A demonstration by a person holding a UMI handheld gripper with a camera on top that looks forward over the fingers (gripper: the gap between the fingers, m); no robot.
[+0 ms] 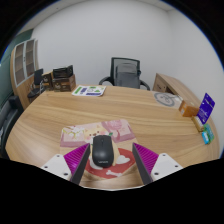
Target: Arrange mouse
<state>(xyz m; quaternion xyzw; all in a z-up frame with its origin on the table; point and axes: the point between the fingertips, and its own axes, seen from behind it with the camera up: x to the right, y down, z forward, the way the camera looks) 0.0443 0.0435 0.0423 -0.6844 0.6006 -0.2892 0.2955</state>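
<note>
A black computer mouse (102, 152) lies on a red and white patterned mouse mat (104, 176) at the near edge of a wooden table (150, 125). My gripper (112, 152) is open, with its fingers on either side of the mouse. The mouse sits closer to the left magenta pad (76, 158), and a wide gap separates it from the right pad (148, 158). It rests on the mat on its own; neither finger presses on it.
Two pink patterned items (68, 132) (118, 128) lie just beyond the mouse. Farther off are papers (88, 91), a round object (165, 100), a blue box (205, 106) at the table's right end, an office chair (127, 72) and a shelf (22, 65).
</note>
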